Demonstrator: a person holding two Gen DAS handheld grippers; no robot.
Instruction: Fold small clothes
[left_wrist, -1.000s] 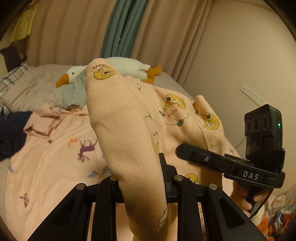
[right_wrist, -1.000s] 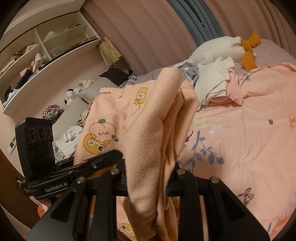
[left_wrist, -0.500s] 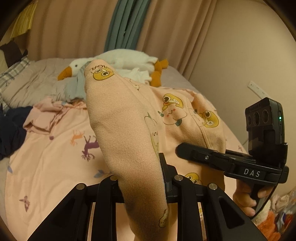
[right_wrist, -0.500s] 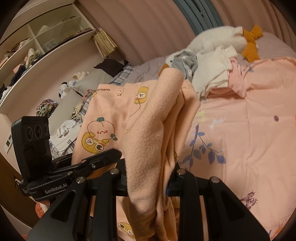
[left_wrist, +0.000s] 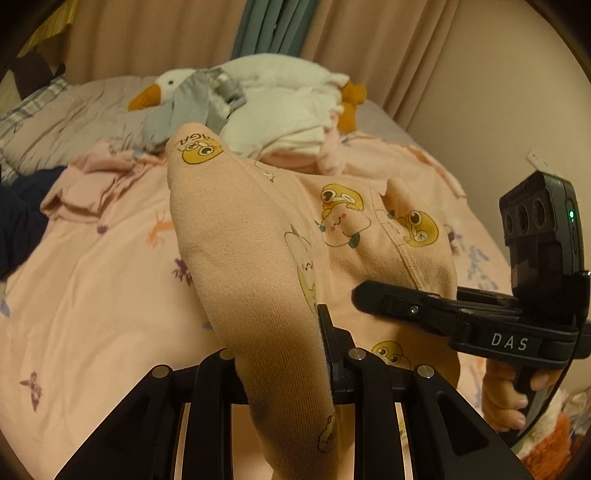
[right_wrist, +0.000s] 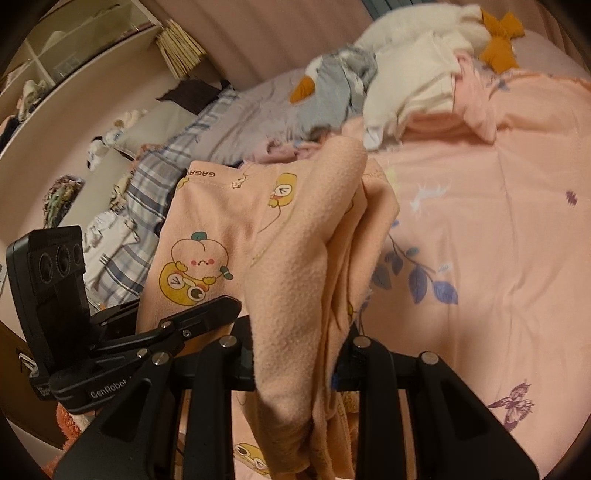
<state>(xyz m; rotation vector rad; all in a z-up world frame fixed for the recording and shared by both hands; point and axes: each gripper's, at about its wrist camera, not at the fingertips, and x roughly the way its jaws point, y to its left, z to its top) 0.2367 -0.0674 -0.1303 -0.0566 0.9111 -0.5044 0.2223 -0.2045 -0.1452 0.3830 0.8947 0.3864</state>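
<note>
We see the left gripper (left_wrist: 295, 354) clamped on one bunched edge of the peach printed garment (left_wrist: 251, 236), and the right gripper (right_wrist: 295, 347) clamped on its other edge; the cloth hangs stretched between both, held above the pink bedsheet (right_wrist: 498, 229), near a plush goose (left_wrist: 258, 77)

Peach garment (left_wrist: 255, 266) drapes over left gripper (left_wrist: 284, 373), hides its fingertips. Garment's lower end cut off by bottom edge. Same in right wrist view: garment (right_wrist: 295, 280) covers right gripper (right_wrist: 295, 354), pads not seen. Hand (left_wrist: 506, 391) on right gripper's handle half hidden, only some fingers show. Toy goose (left_wrist: 258, 77) partly buried under grey and white clothes (left_wrist: 229, 107). Shelf (right_wrist: 55, 62) blurred, things on it too small to tell.
</note>
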